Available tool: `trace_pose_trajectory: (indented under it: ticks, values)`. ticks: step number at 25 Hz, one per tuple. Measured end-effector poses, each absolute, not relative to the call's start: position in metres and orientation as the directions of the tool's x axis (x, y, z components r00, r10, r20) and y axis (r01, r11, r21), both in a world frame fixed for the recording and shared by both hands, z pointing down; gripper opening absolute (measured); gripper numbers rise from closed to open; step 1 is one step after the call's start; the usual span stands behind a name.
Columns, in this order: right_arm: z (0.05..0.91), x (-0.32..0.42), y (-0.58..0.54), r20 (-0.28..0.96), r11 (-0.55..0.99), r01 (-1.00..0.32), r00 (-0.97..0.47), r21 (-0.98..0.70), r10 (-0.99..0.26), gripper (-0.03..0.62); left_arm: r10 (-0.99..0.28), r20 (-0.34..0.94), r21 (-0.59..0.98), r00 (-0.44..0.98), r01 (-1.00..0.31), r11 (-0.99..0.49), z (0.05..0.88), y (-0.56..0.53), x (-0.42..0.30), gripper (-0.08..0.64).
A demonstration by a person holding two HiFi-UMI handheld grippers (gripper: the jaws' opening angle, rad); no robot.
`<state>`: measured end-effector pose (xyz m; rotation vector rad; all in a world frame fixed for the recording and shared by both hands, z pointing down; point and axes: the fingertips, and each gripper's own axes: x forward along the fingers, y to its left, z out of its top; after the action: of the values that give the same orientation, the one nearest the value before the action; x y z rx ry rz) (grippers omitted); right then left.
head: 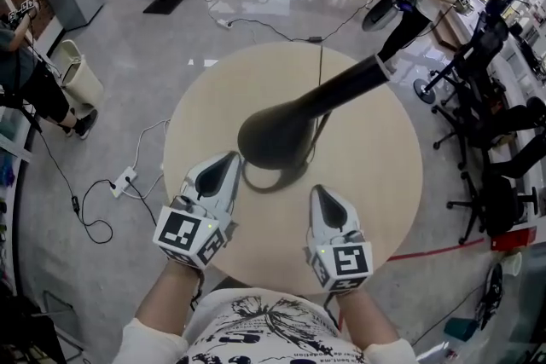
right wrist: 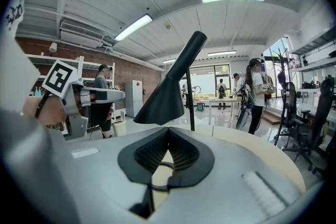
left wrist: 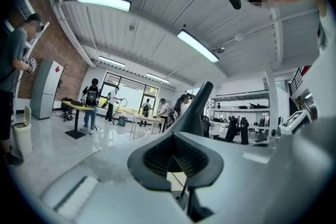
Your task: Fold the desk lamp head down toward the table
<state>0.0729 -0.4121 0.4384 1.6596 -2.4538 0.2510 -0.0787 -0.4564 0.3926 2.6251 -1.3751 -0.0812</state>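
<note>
A black desk lamp stands mid-table, its cone head [head: 275, 135] raised and its arm [head: 358, 79] running up to the right. Its ring base [head: 275, 181] shows beneath the head. My left gripper [head: 229, 159] is shut and empty, its tip just left of the head. My right gripper [head: 320, 193] is shut too, a little nearer than the base and to its right. In the left gripper view the lamp head [left wrist: 195, 112] rises just past the closed fingertips [left wrist: 176, 136]. The right gripper view shows the head [right wrist: 167, 96] and thin stem [right wrist: 190, 107] beyond the closed fingertips [right wrist: 168, 131].
The lamp stands on a round beige table [head: 375, 183]. The lamp's cable [head: 321, 64] runs over the far edge to the floor. Office chairs [head: 490, 141] crowd the right side. A bin [head: 78, 72] and a power strip [head: 124, 181] are on the left. People stand further off.
</note>
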Motion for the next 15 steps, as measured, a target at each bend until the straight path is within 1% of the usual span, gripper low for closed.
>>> trace_pose_trajectory:
  ticks: [6, 11, 15]
  values:
    - [0.427, 0.074, -0.388, 0.175, 0.392, -0.919, -0.392, -0.038, -0.903, 0.009, -0.833, 0.056, 0.237, 0.550, -0.818, -0.524, 0.401, -0.397, -0.067, 0.003]
    - [0.428, 0.069, -0.360, 0.150, 0.436, -0.899, -0.437, -0.041, -0.887, 0.009, -0.823, 0.075, 0.218, 0.563, -0.814, -0.538, 0.417, -0.355, -0.041, 0.003]
    - [0.423, 0.086, -0.323, 0.107, 0.469, -0.883, -0.468, -0.020, -0.877, 0.009, -0.845, 0.085, 0.227, 0.528, -0.836, -0.499, 0.427, -0.314, -0.028, 0.003]
